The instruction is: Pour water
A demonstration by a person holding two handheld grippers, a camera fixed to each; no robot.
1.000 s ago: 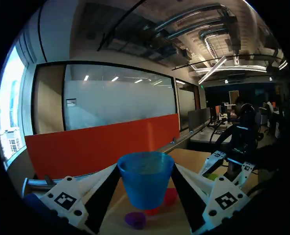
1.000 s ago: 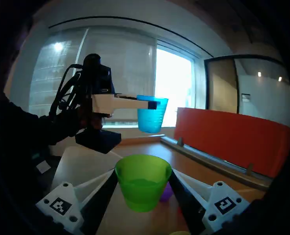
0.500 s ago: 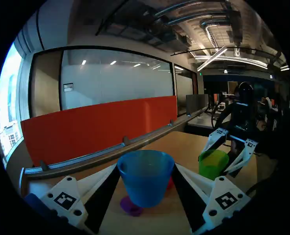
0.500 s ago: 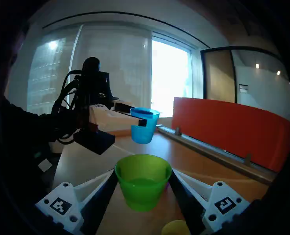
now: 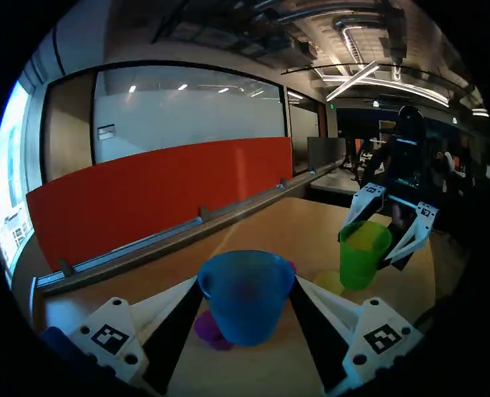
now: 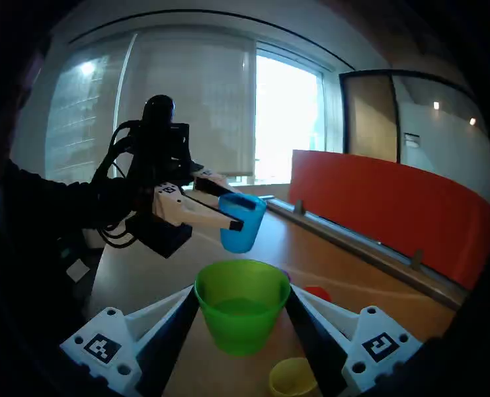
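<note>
My left gripper (image 5: 246,291) is shut on a blue cup (image 5: 246,308), which stands upright between its fingers; I cannot tell what is in it. In the right gripper view that blue cup (image 6: 240,223) hangs tilted above the desk in the left gripper (image 6: 235,215), just behind the green cup. My right gripper (image 6: 243,298) is shut on the green cup (image 6: 243,314), which holds some liquid. From the left gripper view the green cup (image 5: 364,255) and right gripper (image 5: 369,246) are at the right, above the desk.
Small purple (image 5: 211,329), yellow (image 5: 328,281) and red (image 6: 318,292) cups sit on the wooden desk (image 5: 278,228). An orange partition (image 5: 145,192) with a rail runs along the desk's far edge. A person's dark sleeve (image 6: 53,212) holds the left gripper.
The left gripper has come down with the blue cup and tipped it, ending closer to the green cup. Both views now look lower, showing more desk and small cups.
</note>
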